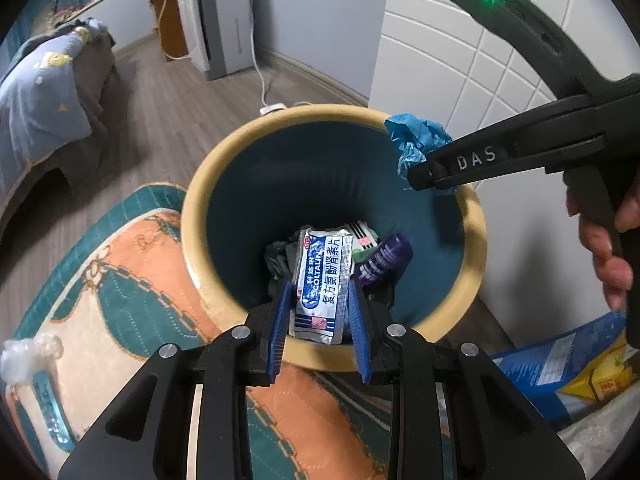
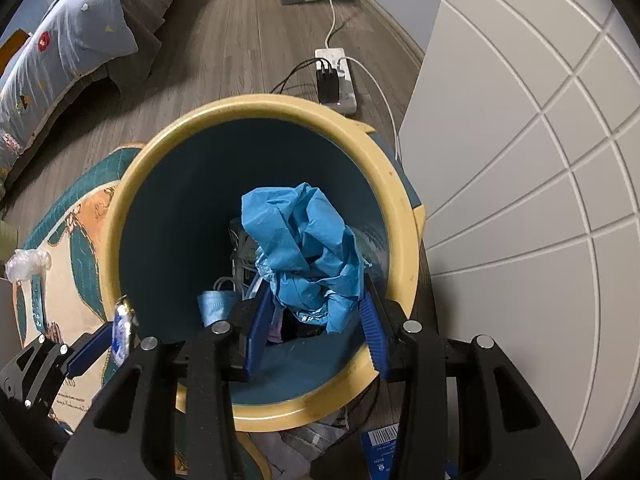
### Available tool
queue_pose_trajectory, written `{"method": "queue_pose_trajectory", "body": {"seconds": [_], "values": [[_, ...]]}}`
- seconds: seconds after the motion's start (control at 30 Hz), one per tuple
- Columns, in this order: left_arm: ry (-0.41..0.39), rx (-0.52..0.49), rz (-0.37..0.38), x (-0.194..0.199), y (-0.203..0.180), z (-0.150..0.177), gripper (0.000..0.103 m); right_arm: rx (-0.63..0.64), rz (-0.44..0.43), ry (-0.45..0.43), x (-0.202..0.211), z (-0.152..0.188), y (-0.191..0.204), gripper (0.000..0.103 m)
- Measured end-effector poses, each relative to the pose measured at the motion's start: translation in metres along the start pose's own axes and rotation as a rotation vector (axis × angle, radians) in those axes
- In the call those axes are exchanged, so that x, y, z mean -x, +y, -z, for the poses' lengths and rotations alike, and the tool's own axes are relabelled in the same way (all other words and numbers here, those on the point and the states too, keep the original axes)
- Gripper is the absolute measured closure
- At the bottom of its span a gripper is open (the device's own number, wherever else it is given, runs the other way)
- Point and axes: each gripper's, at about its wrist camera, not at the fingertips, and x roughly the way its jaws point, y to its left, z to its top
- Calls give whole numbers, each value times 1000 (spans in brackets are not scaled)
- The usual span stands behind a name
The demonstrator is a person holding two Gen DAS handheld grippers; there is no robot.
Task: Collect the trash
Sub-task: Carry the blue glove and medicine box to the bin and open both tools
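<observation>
A yellow-rimmed bin [image 1: 192, 216] with a dark teal inside stands on the wood floor, its near left edge by a patterned rug [image 1: 132, 304]. Above its mouth, the right gripper [image 2: 316, 320] clamps a crumpled blue paper wad [image 2: 304, 248], and the left gripper [image 1: 320, 316] pinches a silver medicine sachet [image 1: 324, 280].

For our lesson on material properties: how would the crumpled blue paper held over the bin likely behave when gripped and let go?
The crumpled blue paper looks creased and thin, so it probably squashes easily between the right gripper. It seems light for its bulk, so it would likely drop slowly into the bin. Its loose folds may partly spring open.
</observation>
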Motion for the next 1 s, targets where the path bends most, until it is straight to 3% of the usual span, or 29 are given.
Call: {"method": "queue_pose_trajectory", "body": {"seconds": [0.27, 0.57, 0.67, 0.8, 0.83, 0.93, 1.0], "values": [[18, -17, -11, -17, -1, -6, 73, 4, 4, 33, -7, 2, -5, 62], [-3, 54, -23, -17, 17, -11, 73, 10, -2, 67, -21, 3, -2, 62], [-15, 75, -46, -10, 27, -8, 68, 12, -10, 90, -35, 1, 1, 62], [-32, 78, -83, -2, 42, -3, 48, 46, -17, 78, -46, -5, 12, 61], [-36, 78, -93, 0, 45, -2, 45, 45, -36, 58, -44, -7, 15, 57], [-51, 91, -123, 5, 57, 1, 32, 25, -73, -39, -31, -14, 20, 16], [-59, 104, -142, 7, 62, 2, 22, 25, -56, -94, -21, -16, 23, 8]]}}
